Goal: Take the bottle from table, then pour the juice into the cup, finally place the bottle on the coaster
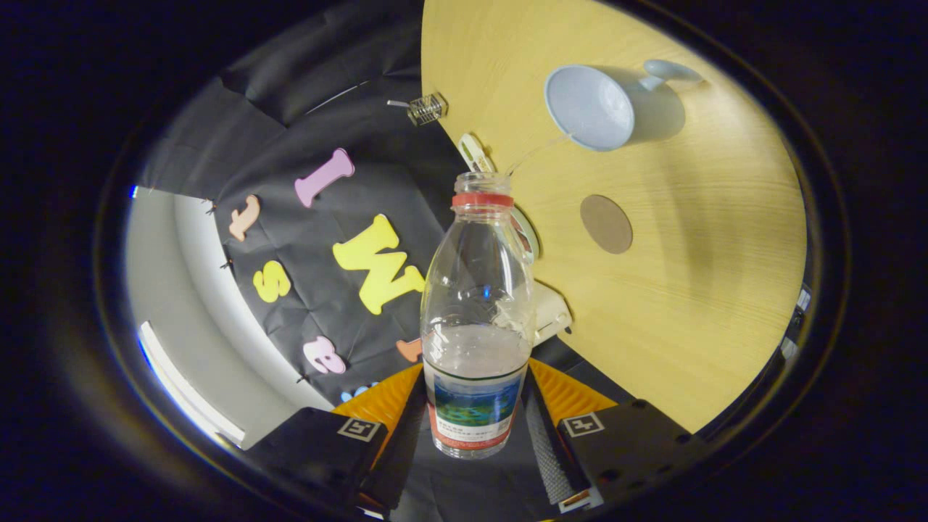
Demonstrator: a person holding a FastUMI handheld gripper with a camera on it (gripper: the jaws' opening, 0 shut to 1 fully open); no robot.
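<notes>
Presently, as noted from the gripper view:

Gripper (475, 417): fingers were pinched on the lower body of the bottle, one pad against each side at the label; jaws were held narrow by the bottle's width.

Bottle: clear plastic bottle with a red neck ring and a printed label band (475, 319) stood between the fingers, cap off, mouth open. It was raised off the table and tipped, its mouth aimed toward the cup.

Liquid: clear, nearly colourless liquid (475, 351) filled the bottle's lower part, its surface sitting just above the label.

Stream: a thin clear stream (540, 147) ran from the bottle's mouth across to the near rim of the cup.

Cup: pale blue cup with a side handle (591, 105) rested on the table well beyond the fingers; its opening faced the camera.

Coaster: round brown flat coaster (606, 223) lay on the table between bottle and cup, apart from both, bare on top.

Table: light wood-grain tabletop (689, 290) appeared turned steeply because the camera was tilted with the gripper.

Edge items: a small clear-and-metal object (426, 109) sat at the table's far edge; a whitish fitting (551, 312) showed behind the bottle, too obscured to identify.

Backdrop: black cloth booth wall (304, 87) lay beyond the table edge.
</notes>
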